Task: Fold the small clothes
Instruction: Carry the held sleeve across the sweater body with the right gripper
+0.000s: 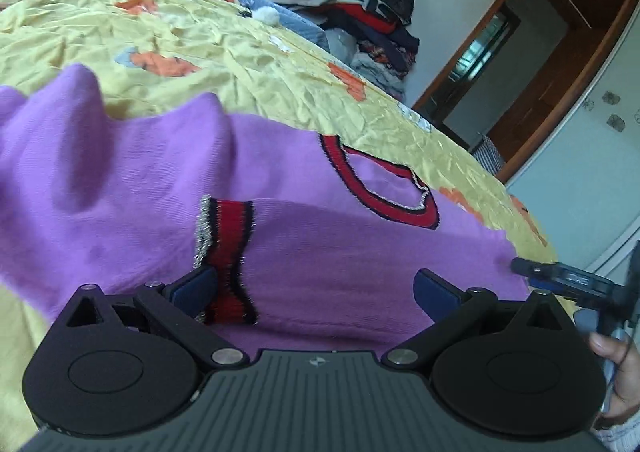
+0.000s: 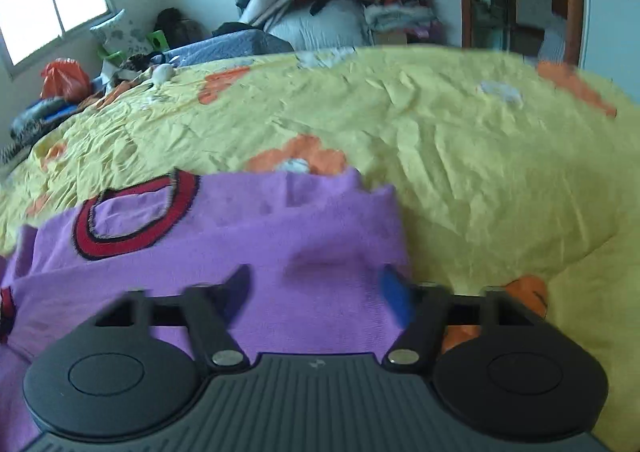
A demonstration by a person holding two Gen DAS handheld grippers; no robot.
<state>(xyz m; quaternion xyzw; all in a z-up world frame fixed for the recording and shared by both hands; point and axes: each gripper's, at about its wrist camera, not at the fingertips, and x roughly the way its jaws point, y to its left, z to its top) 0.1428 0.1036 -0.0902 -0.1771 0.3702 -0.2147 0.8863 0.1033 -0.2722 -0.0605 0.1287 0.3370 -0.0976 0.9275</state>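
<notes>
Bedroom; bed [image 2: 460,156] under a crumpled yellow sheet with orange flowers, clothes heaped at 12 o'clock. Purple sweater [image 2: 280,236] lies on the sheet just ahead of both tools: soft, light knit, limp, likely to sag and bunch; best pinched at hem or ribbed red-black cuff [image 1: 226,248]. Left tool [image 1: 316,288] open over the sleeve, cuff by its 9 o'clock pad; right tool [image 2: 316,288] open, gripping nothing.
</notes>
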